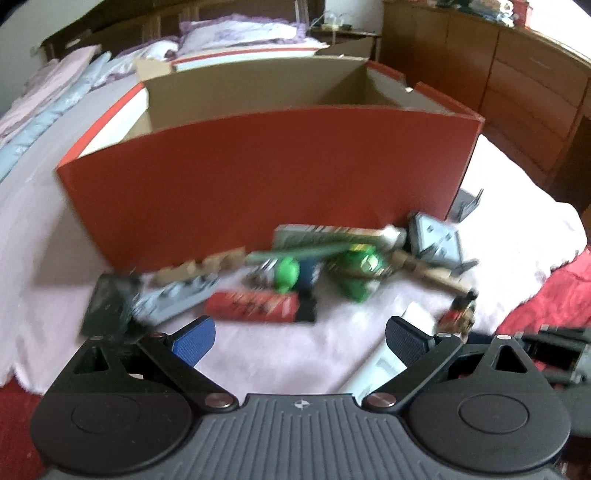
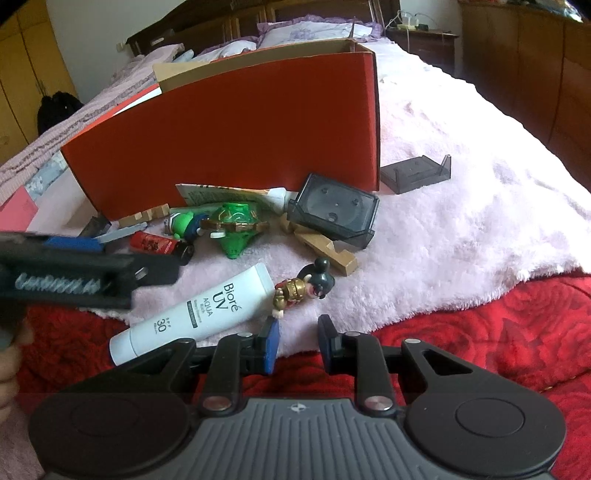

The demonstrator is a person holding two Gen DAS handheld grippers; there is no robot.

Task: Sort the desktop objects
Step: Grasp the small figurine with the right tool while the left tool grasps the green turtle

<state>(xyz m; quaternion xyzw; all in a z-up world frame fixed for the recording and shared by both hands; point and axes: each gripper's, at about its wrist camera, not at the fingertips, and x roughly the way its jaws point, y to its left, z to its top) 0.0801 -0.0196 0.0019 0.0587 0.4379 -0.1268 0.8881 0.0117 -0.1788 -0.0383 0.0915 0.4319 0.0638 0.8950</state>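
Note:
A red cardboard box stands open on a pink blanket; it also shows in the right wrist view. A pile of small objects lies against its front: a red lighter, a green spinning top, a green figure, wooden blocks, a dark plastic case. A white Bioré tube and a small doll figure lie nearer. My left gripper is open and empty, just short of the lighter. My right gripper is open and empty, just short of the doll.
A dark plastic stand lies right of the box. A red quilt covers the near bed edge. Wooden cabinets stand at the right. Pillows lie behind the box. The left gripper's body crosses the right view's left side.

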